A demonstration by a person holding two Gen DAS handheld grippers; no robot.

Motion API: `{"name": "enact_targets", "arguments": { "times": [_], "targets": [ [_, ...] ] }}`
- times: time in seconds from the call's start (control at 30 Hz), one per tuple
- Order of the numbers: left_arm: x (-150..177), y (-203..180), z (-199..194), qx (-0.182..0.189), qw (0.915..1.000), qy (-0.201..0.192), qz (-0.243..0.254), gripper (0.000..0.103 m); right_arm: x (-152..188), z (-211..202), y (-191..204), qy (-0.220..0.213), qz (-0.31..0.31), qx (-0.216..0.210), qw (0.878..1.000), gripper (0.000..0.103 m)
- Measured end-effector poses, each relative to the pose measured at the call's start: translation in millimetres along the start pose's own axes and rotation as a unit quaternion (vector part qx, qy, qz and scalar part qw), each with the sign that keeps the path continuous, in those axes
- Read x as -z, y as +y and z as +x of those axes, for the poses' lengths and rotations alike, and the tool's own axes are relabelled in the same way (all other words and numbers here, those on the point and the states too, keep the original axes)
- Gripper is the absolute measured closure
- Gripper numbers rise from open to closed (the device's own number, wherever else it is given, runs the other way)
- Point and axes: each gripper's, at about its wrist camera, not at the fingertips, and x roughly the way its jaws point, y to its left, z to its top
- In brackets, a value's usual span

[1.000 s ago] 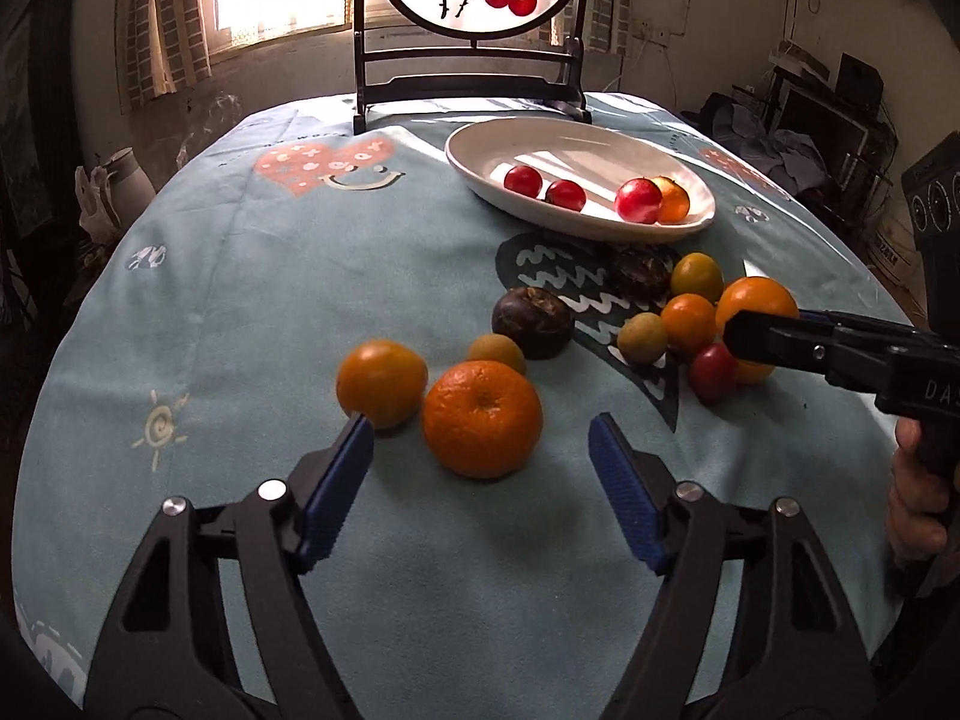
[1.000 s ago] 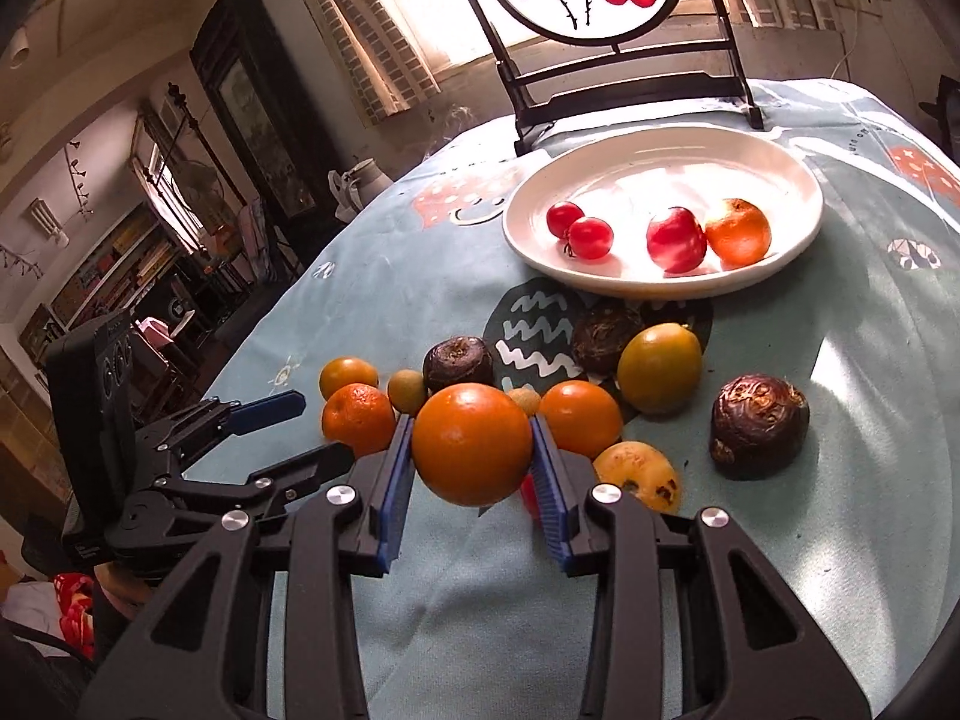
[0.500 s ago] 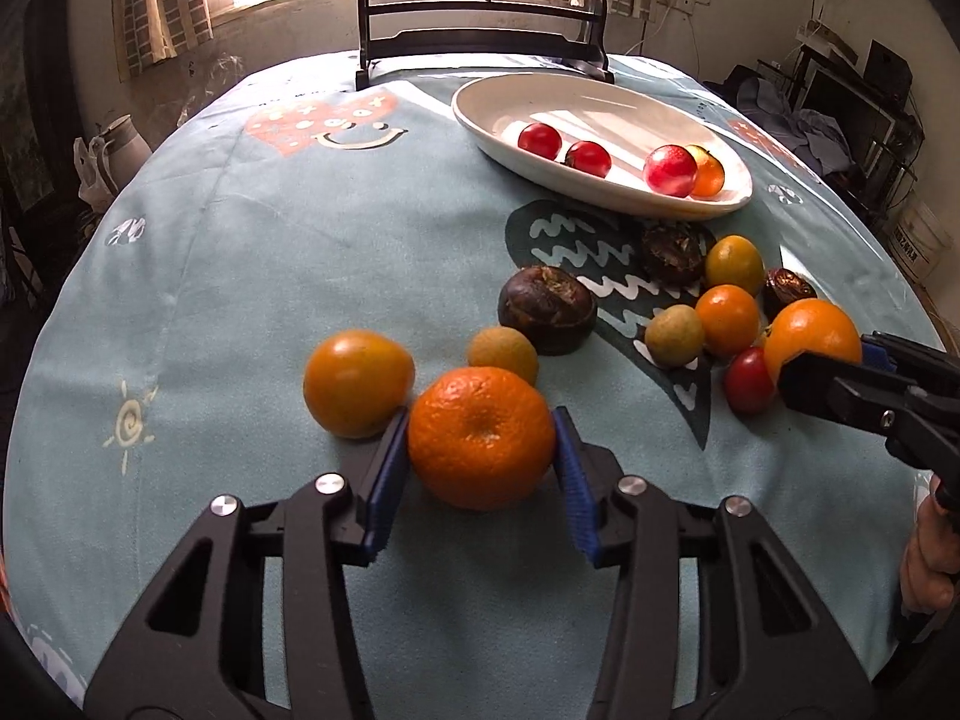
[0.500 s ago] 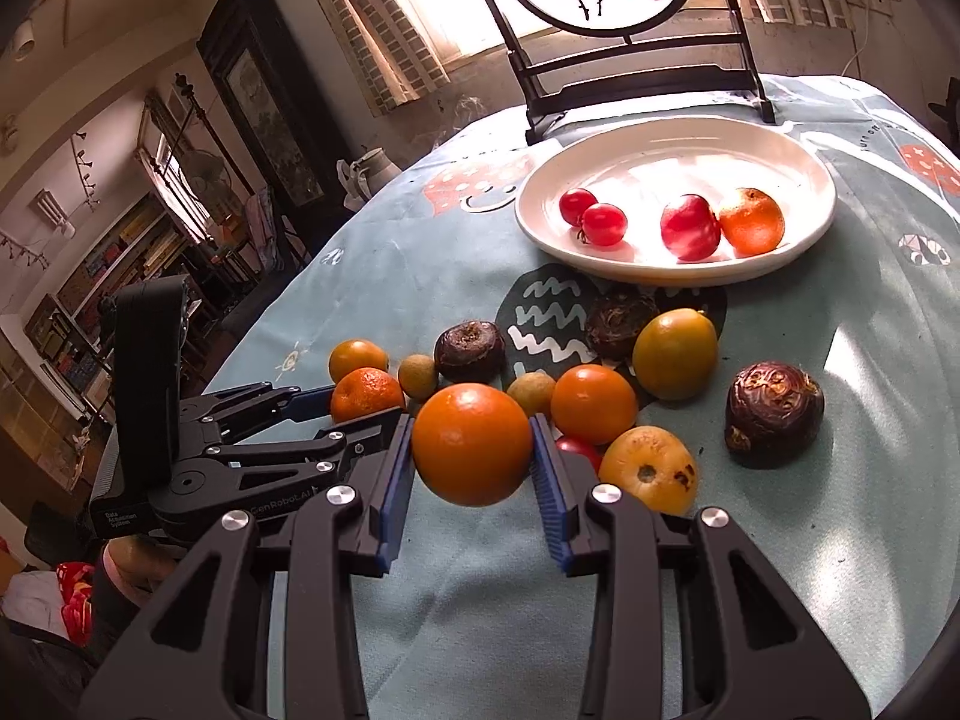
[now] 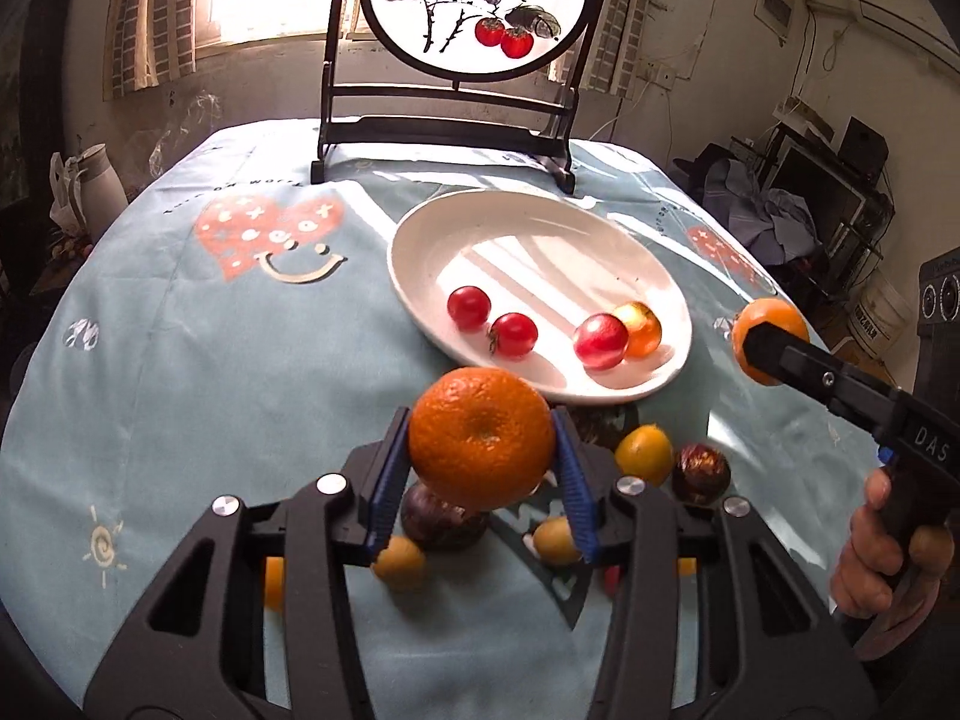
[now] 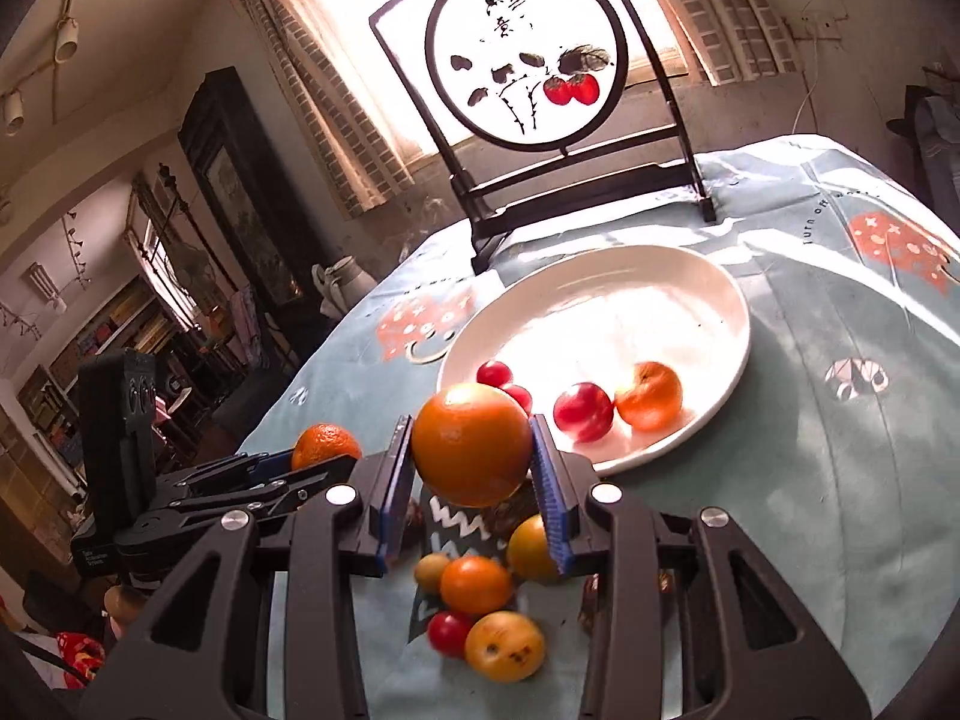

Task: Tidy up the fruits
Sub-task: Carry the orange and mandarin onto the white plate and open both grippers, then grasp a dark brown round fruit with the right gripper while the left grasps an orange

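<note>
Left wrist view: the left black two-finger gripper with blue pads (image 5: 480, 468) pinches a dimpled, bright orange mandarin (image 5: 481, 437) and holds it in the air above the pale blue patterned tablecloth (image 5: 198, 372), just short of the near rim of the wide white ceramic plate (image 5: 528, 228). On the plate lie two small red cherry tomatoes (image 5: 468, 307), a round red plum-like fruit (image 5: 600, 341) and a glossy orange-red fruit (image 5: 641, 329) touching it. Beneath the gripper, loose fruit sits on the cloth: a dark purple-brown wrinkled fruit (image 5: 443, 519), a yellow round fruit (image 5: 643, 455), a second dark wrinkled fruit (image 5: 701, 473) and small olive-yellow fruits (image 5: 397, 559). At the right edge, a hand (image 5: 882, 564) grips the right black gripper, whose fingers are clamped on a smooth orange (image 5: 774, 318), raised beside the plate's right rim. A black-framed round painted screen (image 5: 480, 6) stands behind the plate.

Right wrist view: the right gripper (image 6: 473, 465) pinches the smooth orange (image 6: 471, 444) between its blue pads, aloft before the plate (image 6: 708, 300). The left gripper (image 6: 300, 468) enters from the left, closed on the mandarin (image 6: 327, 445). Below lie an orange round fruit (image 6: 477, 585), a speckled yellow fruit (image 6: 504, 645) and a small red fruit (image 6: 449, 631) on the tablecloth (image 6: 840, 480).
</note>
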Motion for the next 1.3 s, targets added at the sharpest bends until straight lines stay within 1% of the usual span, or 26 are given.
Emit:
{"name": "enact_targets", "arguments": {
  "times": [0.03, 0.1, 0.13, 0.2, 0.3, 0.5, 0.63, 0.67, 0.7, 0.73, 0.77, 0.8, 0.83, 0.93, 1.07, 1.17, 1.27, 1.3],
  "targets": [
    [-10.9, -4.3, 9.3, 0.001, 1.0000, 0.001, -0.004, 0.057, -7.4, 4.3, -8.7, -0.009, 0.006, 0.006, 1.000, 0.065],
    [-29.3, -14.1, 29.1, -0.005, 0.9999, 0.006, -0.009, 0.057, -17.6, 15.8, -23.0, -0.021, 0.008, 0.037, 0.999, 0.065],
    [-37.3, -19.0, 38.7, -0.010, 0.9999, 0.008, -0.007, 0.057, -21.0, 21.7, -30.4, -0.019, 0.011, 0.047, 0.999, 0.065],
    [-52.2, -28.4, 58.5, -0.025, 0.9996, 0.013, 0.004, 0.057, -26.9, 34.1, -43.7, -0.013, 0.016, 0.054, 0.998, 0.065],
    [-67.3, -36.1, 88.8, -0.045, 0.9985, 0.028, 0.012, 0.057, -33.5, 48.3, -56.7, -0.005, 0.007, 0.077, 0.997, 0.065],
    [-77.3, -38.0, 132.1, -0.076, 0.9953, 0.057, 0.015, 0.057, -38.2, 75.0, -74.0, 0.027, -0.002, 0.099, 0.995, 0.065],
    [-76.7, -39.9, 148.4, -0.096, 0.9924, 0.074, 0.021, 0.056, -41.0, 89.6, -82.4, 0.042, 0.001, 0.105, 0.994, 0.065],
    [-76.2, -41.0, 149.0, -0.101, 0.9921, 0.071, 0.025, 0.056, -41.2, 91.2, -82.3, 0.044, -0.002, 0.106, 0.993, 0.065],
    [-75.8, -42.2, 146.9, -0.105, 0.9918, 0.068, 0.029, 0.051, -41.4, 91.5, -81.8, 0.046, -0.004, 0.107, 0.993, 0.064],
    [-75.8, -43.7, 141.4, -0.108, 0.9917, 0.062, 0.032, 0.036, -41.4, 89.7, -81.3, 0.045, -0.002, 0.107, 0.993, 0.061],
    [-76.1, -44.7, 132.7, -0.114, 0.9917, 0.050, 0.033, 0.027, -42.2, 85.8, -79.1, 0.042, -0.001, 0.108, 0.993, 0.054],
    [-76.0, -45.6, 121.2, -0.120, 0.9917, 0.033, 0.033, 0.016, -42.9, 80.0, -76.3, 0.034, -0.001, 0.105, 0.994, 0.052],
    [-75.6, -46.5, 109.8, -0.124, 0.9916, 0.019, 0.032, 0.012, -43.3, 72.9, -72.4, 0.024, -0.005, 0.100, 0.995, 0.052],
    [-64.8, -46.3, 80.9, -0.120, 0.9922, 0.000, 0.033, 0.008, -42.8, 52.9, -55.8, 0.001, -0.022, 0.103, 0.994, 0.052],
    [-37.3, -38.4, 51.4, -0.103, 0.9943, -0.014, 0.019, 0.008, -34.2, 33.2, -36.9, -0.008, -0.034, 0.080, 0.996, 0.052],
    [-18.7, -27.8, 32.7, -0.093, 0.9953, -0.027, 0.002, 0.007, -23.0, 22.2, -27.5, -0.003, -0.036, 0.066, 0.997, 0.052],
    [-5.9, -12.8, 20.4, -0.084, 0.9958, -0.029, -0.022, 0.006, -11.0, 12.5, -20.5, 0.012, -0.047, 0.071, 0.996, 0.052],
    [-3.2, -8.0, 17.3, -0.089, 0.9952, -0.032, -0.026, 0.006, -7.9, 10.1, -19.5, 0.021, -0.052, 0.071, 0.996, 0.051]
  ]
}}
